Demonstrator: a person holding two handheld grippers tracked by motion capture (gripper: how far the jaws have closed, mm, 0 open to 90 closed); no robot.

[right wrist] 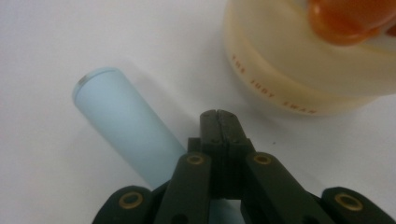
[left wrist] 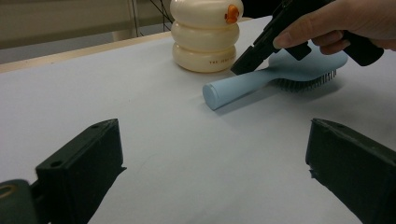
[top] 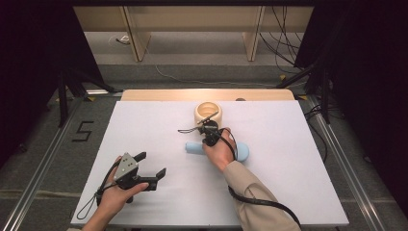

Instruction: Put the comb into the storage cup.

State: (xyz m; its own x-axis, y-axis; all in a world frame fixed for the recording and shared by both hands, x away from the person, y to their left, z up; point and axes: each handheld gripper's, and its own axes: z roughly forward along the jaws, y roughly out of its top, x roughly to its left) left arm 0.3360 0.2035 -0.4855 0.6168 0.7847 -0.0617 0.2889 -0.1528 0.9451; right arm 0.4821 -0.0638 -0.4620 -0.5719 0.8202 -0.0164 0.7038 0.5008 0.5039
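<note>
Right gripper (right wrist: 219,119): jaws pressed together with nothing between them; tips sit over the hairbrush handle, just short of the cream container.
Right gripper, high view (top: 210,132): held above the brush, pointing toward the far side of the table; whether the tips touch the handle cannot be told.
Left gripper (top: 153,166): jaws wide apart, holding nothing, near the front left of the table, well apart from the brush.
Left gripper view: both black jaws rise from the bottom corners, bare white surface between them.
Hidden, hairbrush (left wrist: 261,79): pale blue, lying flat; in the high view its middle is covered by the right hand, so only the handle end and a bit of the head show either side.
Hidden, bristles: a dark row shows under the head in the left gripper view; head partly behind the right hand's fingers.
Hidden, right gripper view: brush head out of frame; handle (right wrist: 126,123) runs under the jaw links, lower end covered.
Cream container (top: 208,112): ringed, squat, just beyond the brush; orange knob (left wrist: 231,13) at its top; small lettering on the lowest ring too blurred to read.
Right hand (top: 220,150): wrapped around the gripper's grip, tan sleeve running back toward the bottom edge, cable trailing along the forearm.
Left hand (top: 114,195): cupping its gripper from below, grey plate facing up.
Table (top: 288,192): white sheet over a wooden top.
</note>
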